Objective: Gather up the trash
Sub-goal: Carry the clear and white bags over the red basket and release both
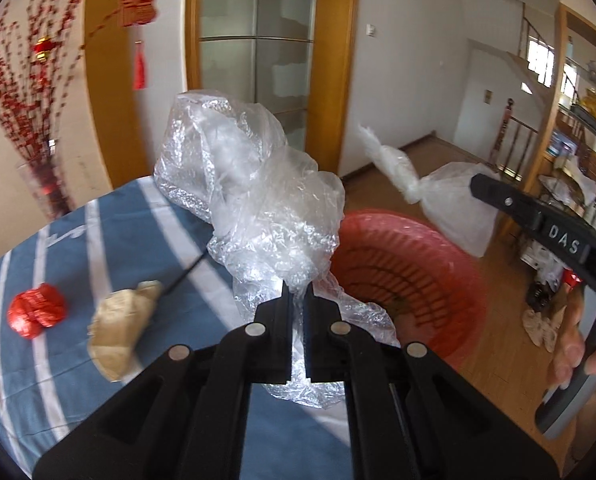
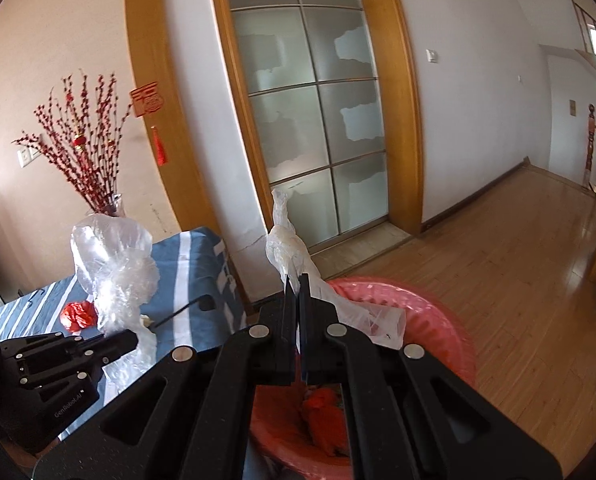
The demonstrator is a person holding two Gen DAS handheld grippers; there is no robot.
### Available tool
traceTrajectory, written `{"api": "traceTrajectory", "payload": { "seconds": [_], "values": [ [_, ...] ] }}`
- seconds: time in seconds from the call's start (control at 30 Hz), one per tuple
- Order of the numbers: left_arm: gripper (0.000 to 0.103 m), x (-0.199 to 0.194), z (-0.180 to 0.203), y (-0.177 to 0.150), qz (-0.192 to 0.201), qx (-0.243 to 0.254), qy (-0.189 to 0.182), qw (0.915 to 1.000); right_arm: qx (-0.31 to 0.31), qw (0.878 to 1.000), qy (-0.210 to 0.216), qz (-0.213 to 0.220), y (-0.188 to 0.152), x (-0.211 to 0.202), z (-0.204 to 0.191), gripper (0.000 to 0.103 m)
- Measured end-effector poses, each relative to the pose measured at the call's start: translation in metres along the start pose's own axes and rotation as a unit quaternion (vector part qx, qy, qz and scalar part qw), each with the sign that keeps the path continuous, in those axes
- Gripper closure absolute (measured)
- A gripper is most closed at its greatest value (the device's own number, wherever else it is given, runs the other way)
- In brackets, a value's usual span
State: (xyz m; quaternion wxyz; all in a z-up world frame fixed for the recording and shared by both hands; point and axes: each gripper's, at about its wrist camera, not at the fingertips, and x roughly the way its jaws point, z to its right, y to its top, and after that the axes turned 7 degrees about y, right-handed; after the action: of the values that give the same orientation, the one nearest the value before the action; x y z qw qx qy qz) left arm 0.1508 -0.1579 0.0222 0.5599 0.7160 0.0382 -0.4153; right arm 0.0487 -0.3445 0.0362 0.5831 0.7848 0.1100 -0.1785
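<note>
My left gripper (image 1: 297, 294) is shut on a big crumpled clear plastic wrap (image 1: 250, 184) and holds it up over the edge of the blue striped table (image 1: 98, 236). It also shows in the right wrist view (image 2: 114, 264). My right gripper (image 2: 297, 284) is shut on a knotted clear plastic bag (image 2: 294, 252) above the red slatted trash basket (image 2: 438, 320); that bag (image 1: 454, 204) and basket (image 1: 410, 264) also show in the left wrist view. On the table lie a red crumpled wrapper (image 1: 36, 310), a tan crumpled paper (image 1: 122, 328) and a thin black stick (image 1: 186, 274).
Red trash (image 2: 326, 412) lies inside the basket. A vase of red-berry branches (image 1: 30, 120) stands at the table's far corner. A frosted glass door (image 2: 310, 120) is behind. A wooden floor (image 2: 498, 272) stretches right, with a crumpled rag (image 1: 542, 324) on it.
</note>
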Motion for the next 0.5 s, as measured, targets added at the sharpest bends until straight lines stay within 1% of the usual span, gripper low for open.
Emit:
{"api": "traceTrajectory", "payload": {
  "seconds": [0.27,0.5],
  "values": [
    [0.097,0.019,0.031,0.008,-0.012,0.009,-0.029,0.9995,0.017,1.000,-0.012,-0.001,-0.004,-0.001,0.024,0.102],
    [0.097,0.035,0.052,0.013,-0.022,0.022,-0.043,0.9986,0.032,0.999,-0.018,0.000,-0.004,0.001,0.041,0.102]
  ]
}}
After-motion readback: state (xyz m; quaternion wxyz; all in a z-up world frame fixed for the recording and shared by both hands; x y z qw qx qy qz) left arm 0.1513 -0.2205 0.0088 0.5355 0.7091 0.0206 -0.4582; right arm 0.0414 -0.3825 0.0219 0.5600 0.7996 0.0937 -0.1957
